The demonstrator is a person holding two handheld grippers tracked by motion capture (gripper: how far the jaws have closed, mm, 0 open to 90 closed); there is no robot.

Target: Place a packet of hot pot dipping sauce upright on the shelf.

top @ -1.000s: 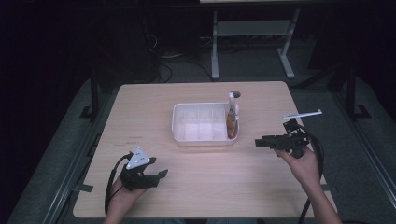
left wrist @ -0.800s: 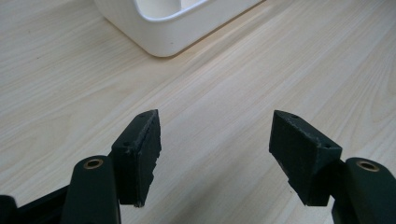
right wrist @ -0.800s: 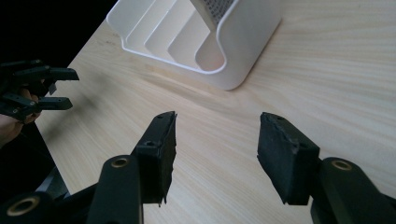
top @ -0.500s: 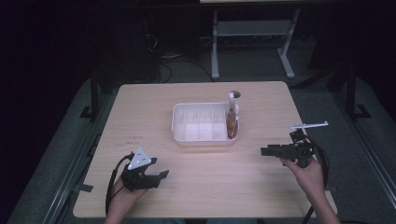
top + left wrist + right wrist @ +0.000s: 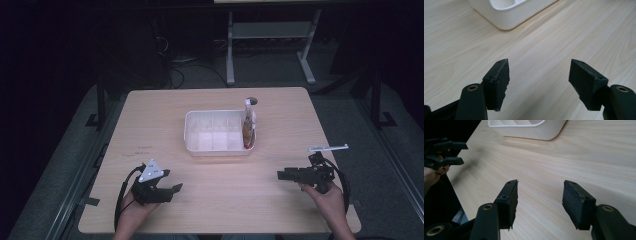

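A white tray [image 5: 220,132] sits just past the centre of the desk [image 5: 150,115], its long axis running nine to three. A bottle [image 5: 248,127] stands upright at its three o'clock end, neck toward twelve. The left claw [image 5: 176,189], at seven o'clock, gapes wide and empty. The right claw [image 5: 281,175], at four o'clock, points toward nine, likewise wide and empty.

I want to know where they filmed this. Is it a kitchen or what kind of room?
Probably a lab or workshop, not a kitchen. A bare wooden table stands on dark flooring, cables lie on the floor behind it beside a metal stand, and the room around is dim.
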